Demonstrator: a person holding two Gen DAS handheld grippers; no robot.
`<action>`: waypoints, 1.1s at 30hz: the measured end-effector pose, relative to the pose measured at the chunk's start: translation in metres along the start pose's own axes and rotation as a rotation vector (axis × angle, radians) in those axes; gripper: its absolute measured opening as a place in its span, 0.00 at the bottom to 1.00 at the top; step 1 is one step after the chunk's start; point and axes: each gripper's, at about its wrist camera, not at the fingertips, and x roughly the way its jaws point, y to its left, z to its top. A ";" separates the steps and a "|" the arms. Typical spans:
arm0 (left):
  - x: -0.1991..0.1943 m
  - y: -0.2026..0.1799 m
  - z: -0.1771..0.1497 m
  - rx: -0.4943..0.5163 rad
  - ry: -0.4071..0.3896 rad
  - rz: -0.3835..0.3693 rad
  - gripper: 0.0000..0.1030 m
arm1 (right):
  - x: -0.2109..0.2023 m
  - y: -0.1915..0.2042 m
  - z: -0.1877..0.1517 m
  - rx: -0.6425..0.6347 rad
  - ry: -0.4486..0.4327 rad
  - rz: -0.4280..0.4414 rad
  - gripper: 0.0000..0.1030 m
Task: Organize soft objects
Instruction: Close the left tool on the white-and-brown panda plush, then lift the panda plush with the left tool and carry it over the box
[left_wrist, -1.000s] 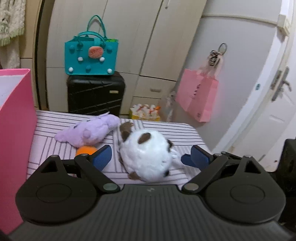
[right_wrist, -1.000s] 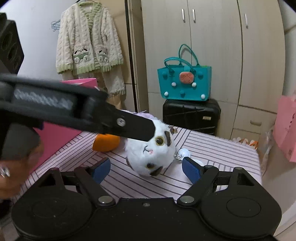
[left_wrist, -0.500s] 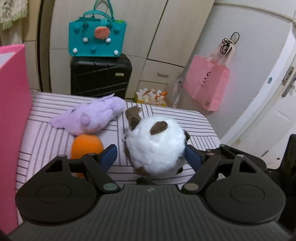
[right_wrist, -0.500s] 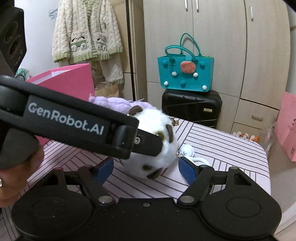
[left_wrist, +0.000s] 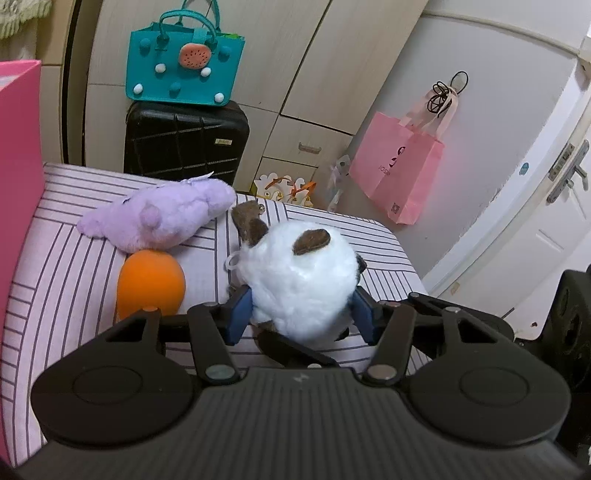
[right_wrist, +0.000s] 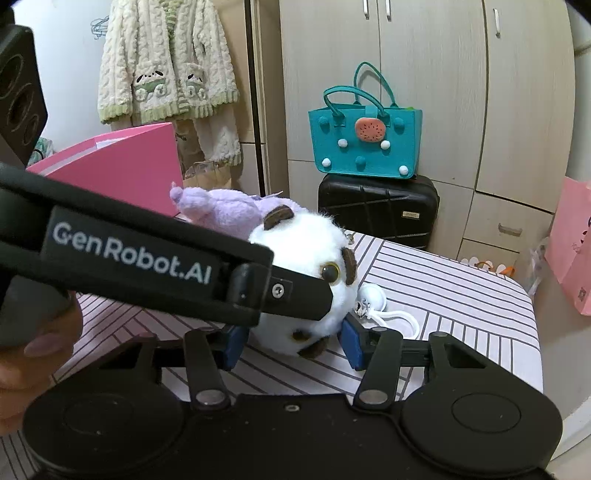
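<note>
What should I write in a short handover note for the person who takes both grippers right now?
Left gripper: jaws have just been closing, blue pads now against the sides of the white plush.
Right gripper: jaws have also just been closing, pads at the same white plush from the other side.
The plush sits on the striped table. The purple plush and the orange toy lie beside it, touching each other.
The pink box stands at the table's edge; I cannot see inside.
Done: white plush gripped. Left: all three toys to put away.
</note>
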 end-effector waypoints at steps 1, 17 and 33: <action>0.000 0.000 0.000 -0.003 0.001 -0.001 0.54 | 0.000 0.000 0.000 0.003 0.000 0.000 0.56; -0.035 -0.012 -0.004 0.043 -0.019 -0.025 0.52 | -0.035 0.022 0.004 -0.015 -0.019 -0.032 0.55; -0.097 -0.026 -0.017 0.122 0.077 -0.072 0.52 | -0.093 0.062 0.008 0.010 0.016 -0.044 0.60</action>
